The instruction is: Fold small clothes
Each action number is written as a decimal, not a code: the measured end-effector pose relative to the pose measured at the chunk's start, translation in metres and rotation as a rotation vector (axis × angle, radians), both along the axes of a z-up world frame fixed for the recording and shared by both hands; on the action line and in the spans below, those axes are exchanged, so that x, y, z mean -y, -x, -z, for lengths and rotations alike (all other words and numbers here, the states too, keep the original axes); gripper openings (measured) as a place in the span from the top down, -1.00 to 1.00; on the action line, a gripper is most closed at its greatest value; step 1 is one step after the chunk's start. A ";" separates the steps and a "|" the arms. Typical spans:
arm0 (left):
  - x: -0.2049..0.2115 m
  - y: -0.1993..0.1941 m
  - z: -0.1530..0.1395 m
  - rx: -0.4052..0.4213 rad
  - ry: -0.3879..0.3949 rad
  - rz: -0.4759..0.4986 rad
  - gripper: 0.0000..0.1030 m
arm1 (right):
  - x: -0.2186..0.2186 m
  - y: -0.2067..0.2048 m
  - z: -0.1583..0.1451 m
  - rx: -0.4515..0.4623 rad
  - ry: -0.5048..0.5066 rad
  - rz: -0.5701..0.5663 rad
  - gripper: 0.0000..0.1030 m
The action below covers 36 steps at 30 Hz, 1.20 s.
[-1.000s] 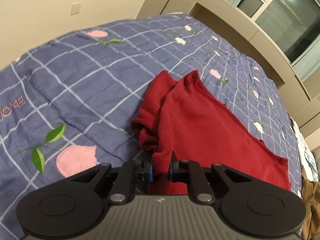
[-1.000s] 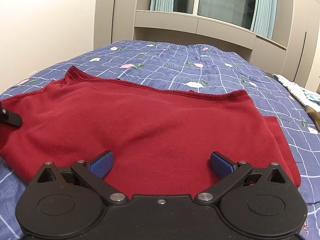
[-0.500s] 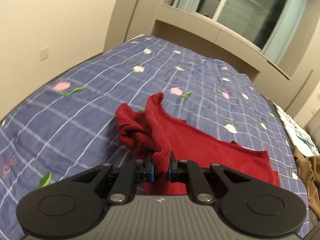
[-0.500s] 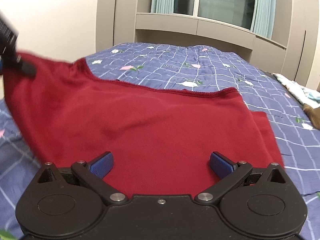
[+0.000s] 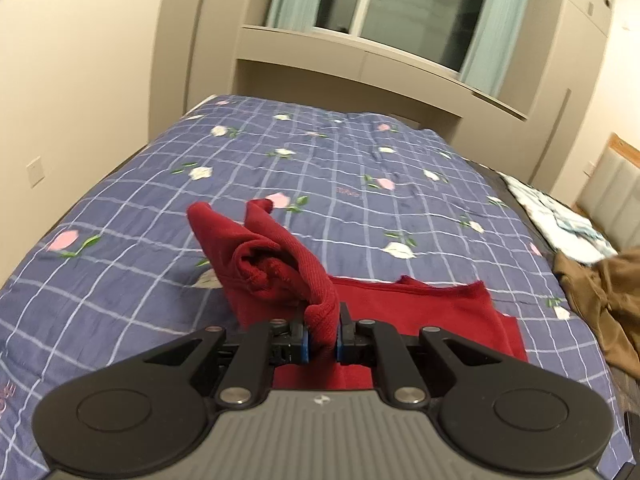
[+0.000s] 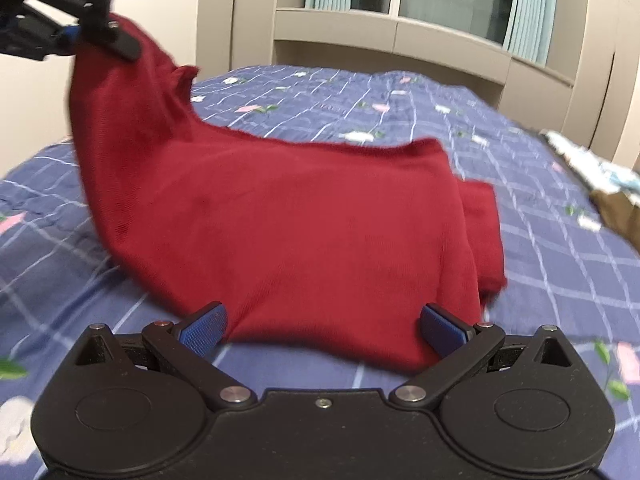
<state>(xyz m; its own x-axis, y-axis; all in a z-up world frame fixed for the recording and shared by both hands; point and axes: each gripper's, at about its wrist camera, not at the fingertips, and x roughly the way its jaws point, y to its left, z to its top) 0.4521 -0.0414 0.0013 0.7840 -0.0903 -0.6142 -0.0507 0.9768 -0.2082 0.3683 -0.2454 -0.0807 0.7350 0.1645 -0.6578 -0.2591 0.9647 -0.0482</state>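
A dark red knit garment (image 6: 304,224) lies on the blue checked bedspread (image 6: 540,248). Its left end is lifted off the bed, pinched in my left gripper (image 6: 76,36) at the upper left of the right wrist view. From the left wrist camera, my left gripper (image 5: 322,338) is shut on a bunched red fold (image 5: 320,312), and the garment (image 5: 420,312) trails down to the bed behind it. My right gripper (image 6: 322,328) hovers at the garment's near edge, its blue pads (image 6: 204,328) wide apart and nothing held between them.
A brown garment (image 5: 600,300) and a white patterned cloth (image 5: 560,220) lie at the bed's right edge. Beige walls, cabinets and a curtained window (image 5: 400,20) stand beyond the bed. The bedspread (image 5: 340,176) stretches bare toward the far end.
My left gripper rose and swung its view round toward the window, pulling the garment's left end up off the bed. My right gripper drew back a little, so the garment's near edge now shows.
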 end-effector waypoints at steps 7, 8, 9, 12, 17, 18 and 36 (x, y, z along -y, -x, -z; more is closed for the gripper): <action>0.045 -0.003 -0.001 0.020 -0.077 0.143 0.78 | 0.033 0.051 -0.016 0.103 -0.003 0.077 -0.99; 0.051 -0.003 -0.001 0.020 -0.087 0.164 0.78 | 0.040 0.059 -0.018 0.113 -0.014 0.097 -0.99; 0.059 -0.004 0.000 0.019 -0.094 0.189 0.78 | 0.049 0.066 -0.020 0.120 -0.024 0.122 -0.99; 0.085 -0.003 0.001 0.025 -0.116 0.264 0.79 | 0.074 0.086 -0.022 0.119 -0.053 0.191 -0.99; 0.128 0.002 0.008 0.028 -0.126 0.385 0.79 | 0.106 0.108 -0.024 0.103 -0.069 0.280 -0.99; 0.139 0.004 0.012 0.022 -0.123 0.410 0.79 | 0.110 0.109 -0.025 0.103 -0.071 0.289 -0.99; 0.133 0.030 0.056 -0.103 0.002 0.533 -0.35 | 0.150 0.085 -0.037 0.065 -0.233 0.331 -0.99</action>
